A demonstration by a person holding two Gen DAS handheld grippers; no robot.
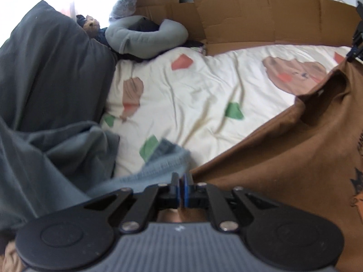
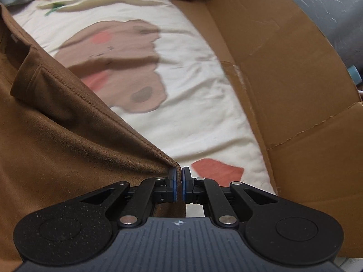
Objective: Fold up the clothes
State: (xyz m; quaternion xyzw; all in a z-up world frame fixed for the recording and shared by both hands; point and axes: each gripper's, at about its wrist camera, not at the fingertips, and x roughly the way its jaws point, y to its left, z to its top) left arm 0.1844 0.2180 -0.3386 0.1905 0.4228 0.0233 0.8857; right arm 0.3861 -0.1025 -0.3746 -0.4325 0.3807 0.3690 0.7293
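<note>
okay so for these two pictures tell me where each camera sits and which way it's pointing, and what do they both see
Left wrist: sits on the left gripper, facing forward across the bed toward the grey pillow; the gripper's closed fingers pinch the brown garment.
Right wrist: sits on the right gripper, facing along the cardboard wall; its fingers clamp the garment's hem corner.
Shared: the brown garment, the cartoon-print bedsheet and the cardboard; the right gripper shows at the left view's right edge.

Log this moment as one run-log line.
left gripper: shut on brown fabric garment | right gripper: shut on garment edge | garment: stretched between both over cream patterned bedsheet
</note>
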